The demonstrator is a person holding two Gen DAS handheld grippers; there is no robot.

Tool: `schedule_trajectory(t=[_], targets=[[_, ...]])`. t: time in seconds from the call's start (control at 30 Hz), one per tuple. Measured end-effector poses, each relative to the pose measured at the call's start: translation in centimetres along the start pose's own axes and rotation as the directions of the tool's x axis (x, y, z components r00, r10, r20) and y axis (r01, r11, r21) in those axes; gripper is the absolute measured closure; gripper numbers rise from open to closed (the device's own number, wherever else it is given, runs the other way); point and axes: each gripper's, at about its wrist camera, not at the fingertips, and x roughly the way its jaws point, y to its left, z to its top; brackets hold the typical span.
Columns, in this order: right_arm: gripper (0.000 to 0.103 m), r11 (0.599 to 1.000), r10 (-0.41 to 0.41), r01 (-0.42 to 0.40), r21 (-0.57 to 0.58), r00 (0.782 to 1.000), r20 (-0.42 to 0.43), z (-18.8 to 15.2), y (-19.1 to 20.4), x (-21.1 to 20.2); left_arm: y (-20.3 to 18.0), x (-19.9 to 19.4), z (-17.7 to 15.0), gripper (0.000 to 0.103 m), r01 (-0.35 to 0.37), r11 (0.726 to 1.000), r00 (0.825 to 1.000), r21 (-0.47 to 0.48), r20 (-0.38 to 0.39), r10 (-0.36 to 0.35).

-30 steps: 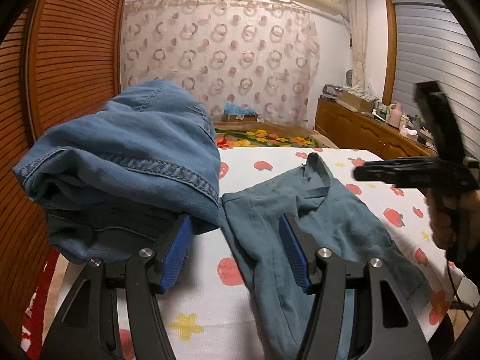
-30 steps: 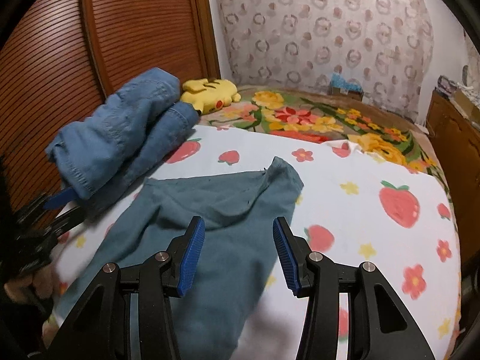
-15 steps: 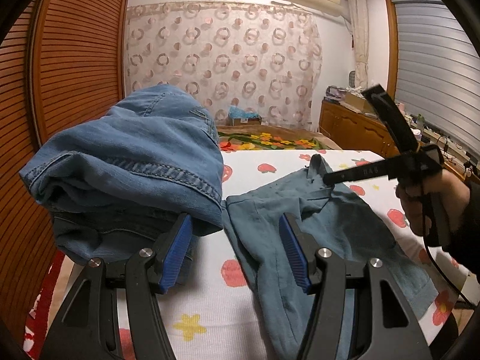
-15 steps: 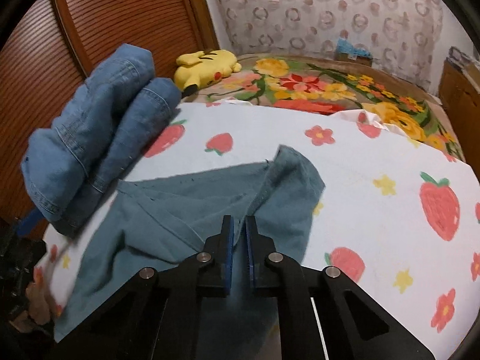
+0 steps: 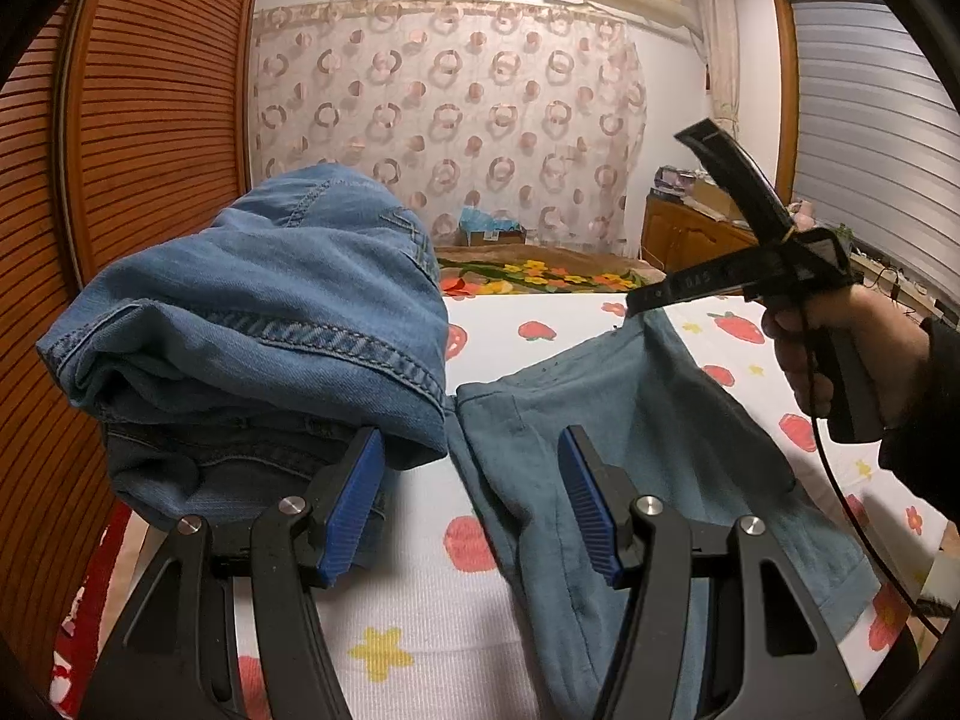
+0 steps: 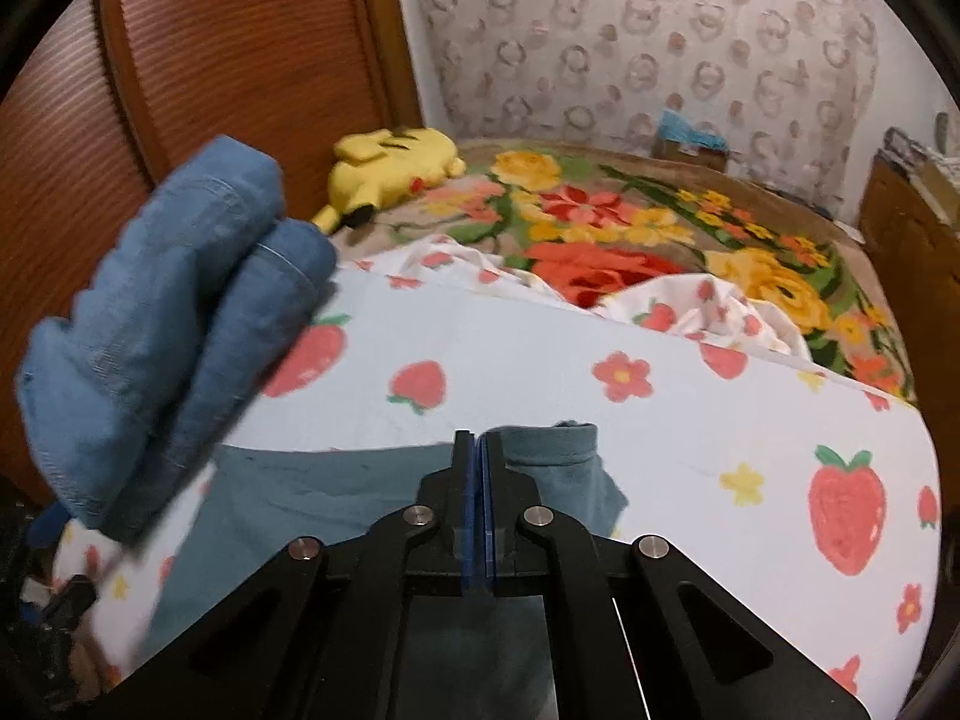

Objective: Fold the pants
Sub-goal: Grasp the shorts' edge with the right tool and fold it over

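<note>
My right tongs (image 6: 479,468), wide open a second ago, have closed on the far edge of the teal pants (image 6: 336,492) and lifted that corner off the strawberry sheet (image 6: 540,360), dragging it nearer to me.

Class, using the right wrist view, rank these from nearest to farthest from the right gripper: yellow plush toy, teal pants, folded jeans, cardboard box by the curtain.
1. teal pants, pinched in the right gripper.
2. folded jeans, left.
3. yellow plush toy, behind the jeans.
4. cardboard box, far back by the curtain.
</note>
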Motion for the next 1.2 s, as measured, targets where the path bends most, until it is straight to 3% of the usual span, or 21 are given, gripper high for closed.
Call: schedule_trajectory(t=[0.13,0.23,0.43,0.63,1.03,1.2], targets=[[0.081,0.998,0.037,-0.037,0.053,0.999,0.004,-0.3,-0.1,-0.3,0.1,0.3,0.0,0.042,-0.004,1.000,1.000,-0.003,-0.008,0.004],[0.074,0.999,0.050,-0.050,0.005,0.999,0.013,-0.8,0.5,-2.0,0.1,0.5,0.1,0.042,-0.005,1.000,1.000,0.000,-0.012,0.005],[0.074,0.990,0.113,-0.112,-0.081,0.993,0.016,-4.5,1.5,-6.0,-0.2,0.8,0.2,0.042,-0.007,1.000,1.000,0.009,-0.022,0.007],[0.073,0.991,0.076,-0.078,-0.106,0.997,-0.029,-8.0,0.8,-5.9,-0.7,1.4,0.3,0.042,-0.009,0.999,0.999,0.035,-0.045,0.011],[0.073,0.992,0.111,-0.107,0.069,0.992,-0.059,-4.0,-3.8,1.9,-1.0,2.0,0.1,0.042,-0.014,0.999,0.998,0.039,-0.068,0.017],[0.073,0.992,0.107,-0.104,0.067,0.993,-0.048,-3.2,-3.5,3.2,-1.0,2.0,0.1,0.042,-0.014,0.999,0.997,0.035,-0.071,0.017]])
